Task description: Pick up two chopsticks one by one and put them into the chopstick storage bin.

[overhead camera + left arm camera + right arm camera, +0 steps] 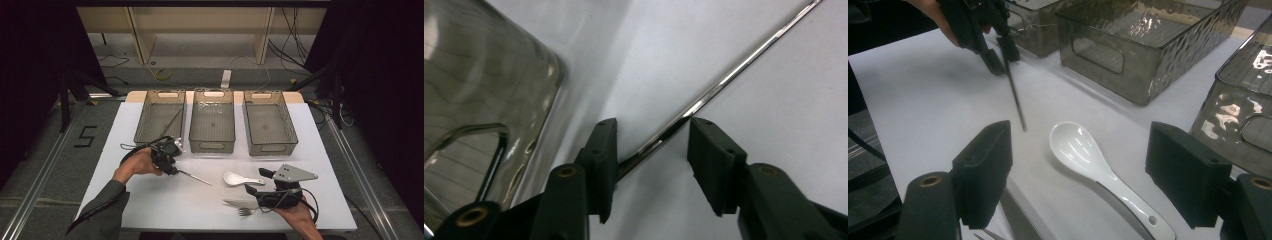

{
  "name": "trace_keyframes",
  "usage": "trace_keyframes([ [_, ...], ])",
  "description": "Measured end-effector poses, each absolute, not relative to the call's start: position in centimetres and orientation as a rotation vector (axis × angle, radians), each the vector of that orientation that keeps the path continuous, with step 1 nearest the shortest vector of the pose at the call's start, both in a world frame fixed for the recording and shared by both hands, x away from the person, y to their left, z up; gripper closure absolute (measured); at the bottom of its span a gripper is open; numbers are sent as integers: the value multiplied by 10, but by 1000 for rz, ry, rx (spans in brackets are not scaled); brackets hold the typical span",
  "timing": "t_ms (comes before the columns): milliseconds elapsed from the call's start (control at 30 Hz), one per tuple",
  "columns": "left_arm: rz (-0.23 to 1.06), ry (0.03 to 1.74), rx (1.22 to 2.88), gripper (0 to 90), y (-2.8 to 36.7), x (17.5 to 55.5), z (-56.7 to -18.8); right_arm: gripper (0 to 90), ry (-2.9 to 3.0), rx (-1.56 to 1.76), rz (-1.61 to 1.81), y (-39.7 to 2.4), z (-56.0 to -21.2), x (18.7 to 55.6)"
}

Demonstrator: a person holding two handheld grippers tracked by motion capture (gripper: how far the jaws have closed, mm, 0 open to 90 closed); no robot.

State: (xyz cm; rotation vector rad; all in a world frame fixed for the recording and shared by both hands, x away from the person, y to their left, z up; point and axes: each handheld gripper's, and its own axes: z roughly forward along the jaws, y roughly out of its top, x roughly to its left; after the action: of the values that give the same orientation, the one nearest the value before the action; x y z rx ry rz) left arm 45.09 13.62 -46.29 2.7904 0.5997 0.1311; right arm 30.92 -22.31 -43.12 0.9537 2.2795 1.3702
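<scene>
- Your left tool (pixel 172 167) straddles a thin metal rod (pixel 196 177) on the white surface (pixel 165 210); the jaws stand on either side of the rod with a gap on both sides, not yet clenched on it.
- Your right tool (pixel 252 181) rests at the near right of the surface, jaws spread wide and grasping nothing.
- Count: two tools, one in each hand; three clear grey bins in a row at the far side, left bin (pixel 161 116), middle bin (pixel 212 120), right bin (pixel 269 122).
- One rod lies just in front of the left bin, running from your left tool towards the middle of the surface.
- One white spoon (pixel 239 179) lies between the rod's tip and your right tool, apart from both.
- One fork (pixel 243 207) lies by the near edge, close to your right hand.
- The left bin's front corner sits just beside your left tool, so room is tight there.
- The near left of the surface lies bare and open.
</scene>
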Motion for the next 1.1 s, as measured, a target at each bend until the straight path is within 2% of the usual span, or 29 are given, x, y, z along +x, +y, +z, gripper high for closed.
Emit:
trace_keyframes([
  [300,126,524,2886,631,134,445,-460,276,2285,954,1363,-223,-432,309],
  [633,109,488,2908,735,131,439,-460,276,2284,961,1364,-223,-432,309],
  [1100,98,428,2920,816,130,437,-460,276,2283,956,1359,-223,-432,309],
])
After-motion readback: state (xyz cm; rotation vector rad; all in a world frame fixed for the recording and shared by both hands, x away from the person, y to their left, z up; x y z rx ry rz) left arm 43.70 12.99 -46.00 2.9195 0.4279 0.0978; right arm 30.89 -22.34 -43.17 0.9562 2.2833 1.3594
